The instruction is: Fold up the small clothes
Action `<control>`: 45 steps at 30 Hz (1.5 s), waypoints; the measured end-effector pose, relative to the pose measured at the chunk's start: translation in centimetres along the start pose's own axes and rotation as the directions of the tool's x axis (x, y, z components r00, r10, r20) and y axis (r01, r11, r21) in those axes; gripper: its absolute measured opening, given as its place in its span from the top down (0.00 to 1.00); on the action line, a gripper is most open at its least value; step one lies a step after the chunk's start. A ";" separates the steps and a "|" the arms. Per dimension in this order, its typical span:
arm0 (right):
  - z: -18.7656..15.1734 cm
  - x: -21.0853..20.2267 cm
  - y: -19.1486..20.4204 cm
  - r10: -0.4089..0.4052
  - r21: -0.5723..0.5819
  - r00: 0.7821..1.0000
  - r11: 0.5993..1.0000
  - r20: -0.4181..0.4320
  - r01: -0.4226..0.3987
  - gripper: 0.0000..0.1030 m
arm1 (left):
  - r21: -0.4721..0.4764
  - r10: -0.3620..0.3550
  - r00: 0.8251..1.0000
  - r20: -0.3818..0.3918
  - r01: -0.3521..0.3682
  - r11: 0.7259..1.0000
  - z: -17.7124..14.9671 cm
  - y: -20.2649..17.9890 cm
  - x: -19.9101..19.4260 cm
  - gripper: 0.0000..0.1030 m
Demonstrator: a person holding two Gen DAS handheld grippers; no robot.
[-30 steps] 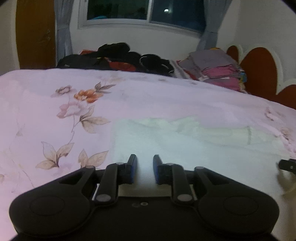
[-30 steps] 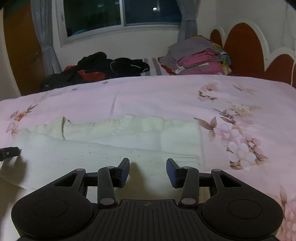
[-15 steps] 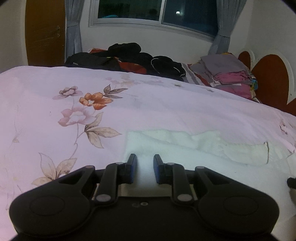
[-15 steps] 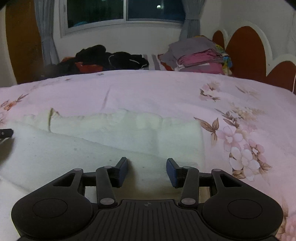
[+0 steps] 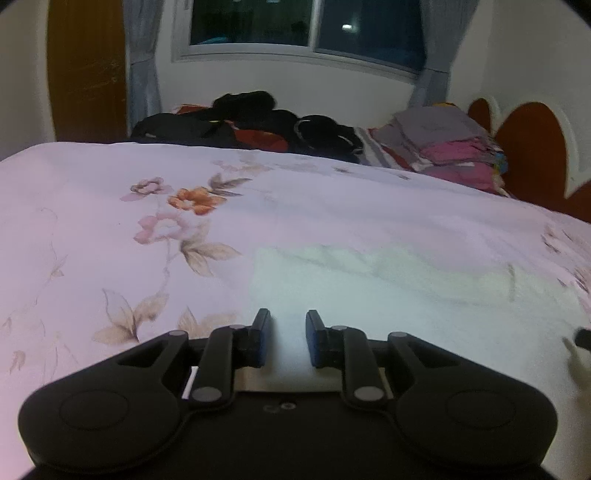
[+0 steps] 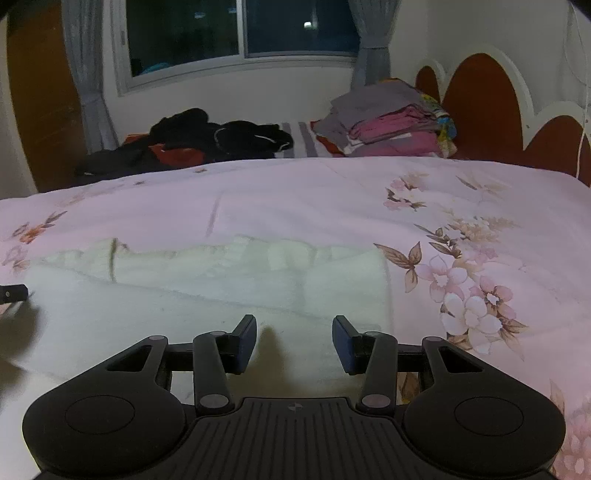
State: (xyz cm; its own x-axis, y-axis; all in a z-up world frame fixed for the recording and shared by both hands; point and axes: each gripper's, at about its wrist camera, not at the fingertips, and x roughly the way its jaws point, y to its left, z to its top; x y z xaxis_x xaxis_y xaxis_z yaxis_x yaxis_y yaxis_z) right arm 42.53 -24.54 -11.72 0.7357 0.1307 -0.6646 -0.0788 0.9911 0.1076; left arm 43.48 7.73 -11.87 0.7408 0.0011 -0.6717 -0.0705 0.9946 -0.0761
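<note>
One cream garment (image 6: pixel 192 295) lies spread flat on the floral bedspread (image 6: pixel 332 199), its far edge folded over into a bumpy ridge running across the bed. From the left wrist view the same garment (image 5: pixel 388 280) reaches off to the right, with the pink sheet and its orange flower (image 5: pixel 194 197) to the left of it. The left gripper (image 5: pixel 284 339) hangs over the garment's near left part, its jaws a narrow gap apart with nothing between them. The right gripper (image 6: pixel 293 339) hangs over the near right part, jaws wider and likewise empty. Beyond the bedspread sit a dark clothes heap (image 6: pixel 207 140) and a folded stack (image 6: pixel 391 122) by the red headboard (image 6: pixel 480 107), under a dark window (image 6: pixel 240 33).
</note>
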 end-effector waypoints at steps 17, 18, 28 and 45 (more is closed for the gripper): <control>-2.6 0.0 -0.8 -0.038 -0.032 0.997 0.999 -0.068 0.036 0.56 | 0.112 -0.023 0.998 -0.051 0.029 0.993 -2.7 -2.4 -1.3 0.76; -2.8 -0.2 -0.9 -0.040 -0.033 0.997 0.999 -0.067 0.038 0.56 | 0.123 -0.019 0.999 -0.048 0.025 0.992 -2.8 -2.6 -1.3 0.76; -2.3 -0.8 -1.2 -0.022 -0.048 0.995 0.999 -0.093 0.018 0.56 | 0.119 0.017 0.997 -0.076 -0.008 0.993 -2.4 -3.2 -1.9 0.77; -7.5 -8.8 1.1 0.200 -0.108 0.976 0.972 -0.087 -0.209 0.56 | 0.143 -0.030 0.996 -0.088 0.042 0.989 -8.2 -5.0 -10.7 0.78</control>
State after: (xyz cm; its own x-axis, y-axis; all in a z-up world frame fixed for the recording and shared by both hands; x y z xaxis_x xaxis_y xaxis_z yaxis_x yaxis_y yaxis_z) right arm 30.96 -24.42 -11.31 0.6437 0.3281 -0.6914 -0.3027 0.9389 0.1637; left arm 30.37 1.90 -10.36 0.6812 -0.0377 -0.7312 0.0570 0.9984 0.0017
